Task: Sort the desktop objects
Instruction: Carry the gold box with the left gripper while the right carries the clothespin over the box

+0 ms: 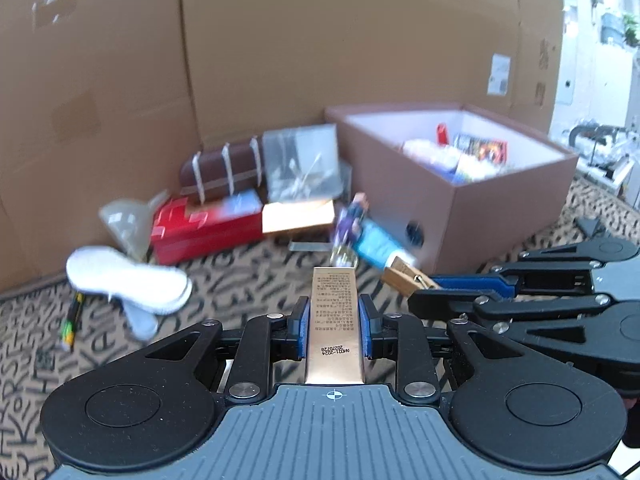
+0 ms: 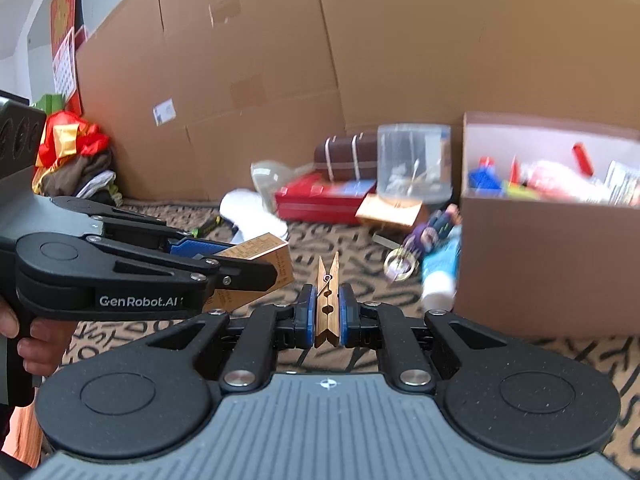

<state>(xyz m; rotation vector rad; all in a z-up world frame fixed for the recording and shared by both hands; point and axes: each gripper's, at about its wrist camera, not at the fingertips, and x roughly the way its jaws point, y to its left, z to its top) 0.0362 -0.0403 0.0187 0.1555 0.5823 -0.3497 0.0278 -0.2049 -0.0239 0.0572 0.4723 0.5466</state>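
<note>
My left gripper [image 1: 334, 326] is shut on a narrow gold box [image 1: 334, 320] with printed text, held above the patterned cloth; the box also shows in the right wrist view [image 2: 260, 258]. My right gripper [image 2: 327, 314] is shut on a wooden clothespin [image 2: 328, 300], which also shows in the left wrist view [image 1: 408, 274]. The two grippers are side by side, left of an open brown box [image 1: 500, 208] [image 2: 540, 264] that holds several items. A purple figure [image 1: 352, 220] and a blue tube [image 1: 378, 246] lie on the cloth by the box.
A red box [image 1: 208, 228], a brown case [image 1: 224, 168], a clear plastic container [image 1: 302, 162], a copper box [image 1: 298, 216], white insoles [image 1: 128, 276] and a green pen [image 1: 72, 322] lie by the big cardboard wall [image 1: 280, 40]. Clothes [image 2: 72, 160] are piled at far left.
</note>
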